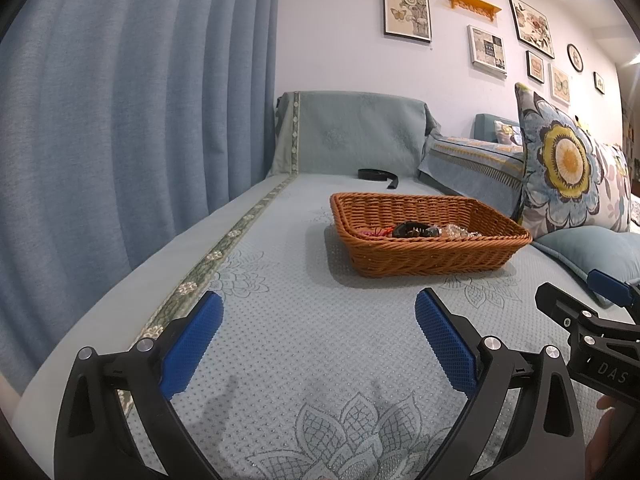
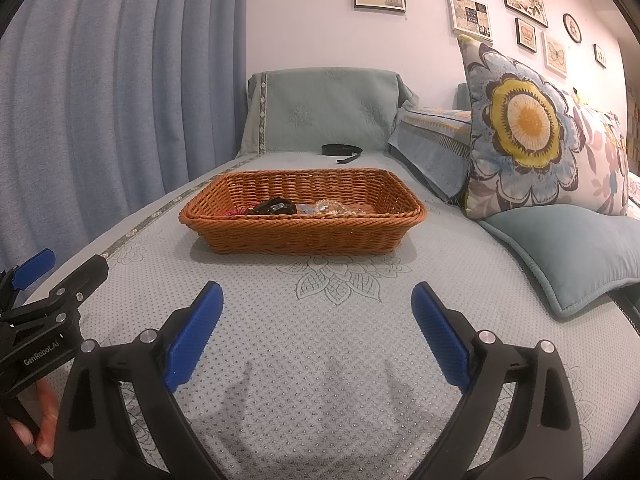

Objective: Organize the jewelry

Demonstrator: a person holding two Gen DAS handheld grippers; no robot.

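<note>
A brown wicker basket (image 1: 430, 254) (image 2: 300, 236) sits on the pale blue-green sofa cover (image 1: 288, 320) (image 2: 320, 344). Inside lie a dark bracelet (image 1: 414, 229) (image 2: 276, 206), red beads (image 1: 374, 233) (image 2: 236, 212) and clear beads (image 1: 458, 232) (image 2: 330, 206). A black strap (image 1: 378, 175) (image 2: 342, 150) lies behind the basket near the armrest. My left gripper (image 1: 318, 312) is open and empty, short of the basket. My right gripper (image 2: 316, 300) is open and empty too, facing the basket's front wall. Each shows at the other view's edge.
Blue curtains (image 1: 120, 120) hang along the left. A floral cushion (image 1: 568, 160) (image 2: 532, 128) and a plain teal cushion (image 2: 572, 252) lie to the right of the basket. Framed pictures (image 1: 406, 10) cover the wall. A hand (image 2: 44, 412) holds the left gripper's handle.
</note>
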